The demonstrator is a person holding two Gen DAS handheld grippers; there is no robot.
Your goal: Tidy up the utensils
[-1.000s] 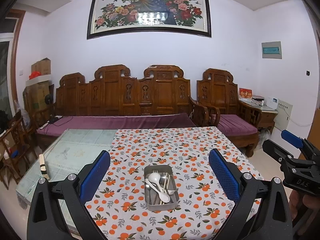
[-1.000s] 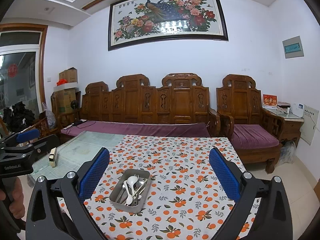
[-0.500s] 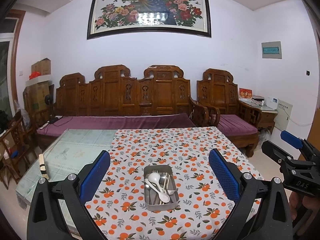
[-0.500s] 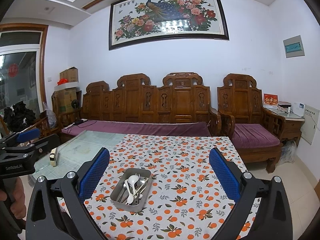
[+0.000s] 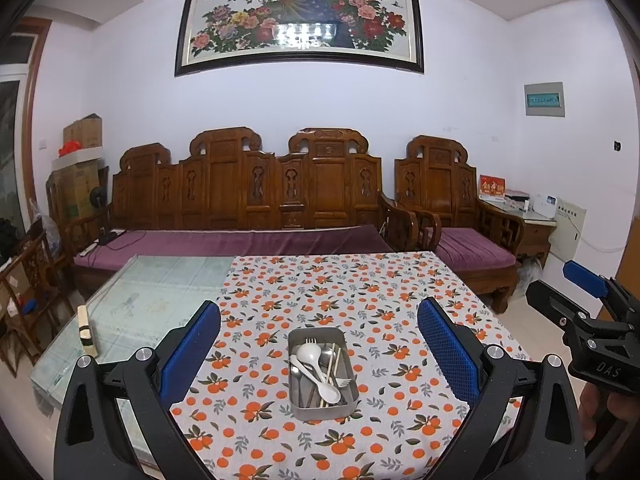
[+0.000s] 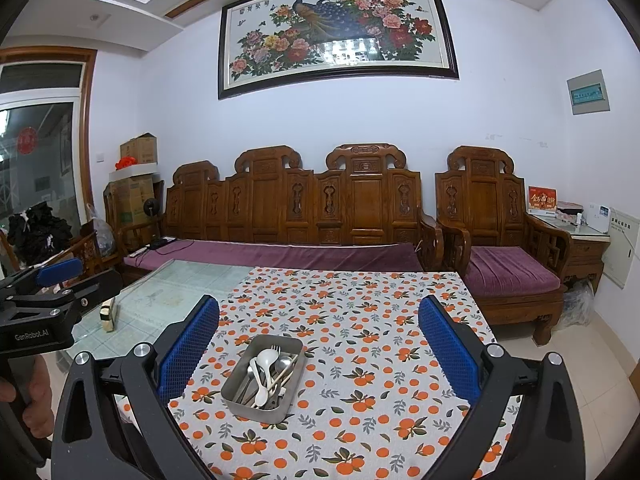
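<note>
We see a carved wooden sofa (image 5: pixel 256 196) with purple cushions at the far wall, under a framed peacock painting (image 5: pixel 300 20). Cardboard boxes (image 5: pixel 82 132) are stacked far left; an armchair (image 5: pixel 452 208) stands far right.

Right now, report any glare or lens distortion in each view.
Left wrist view: ceiling lights glare off the framed painting; fisheye bends the walls, dark corners. Right wrist view: same glare on the painting; the metal tray is sharp, evenly lit.

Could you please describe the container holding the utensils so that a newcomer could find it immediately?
Start at the table's orange-print tablecloth. Near its front edge sits a shallow rectangular metal tray heaped with white plastic spoons, forks and chopsticks. It is the only object standing on the cloth.
</note>
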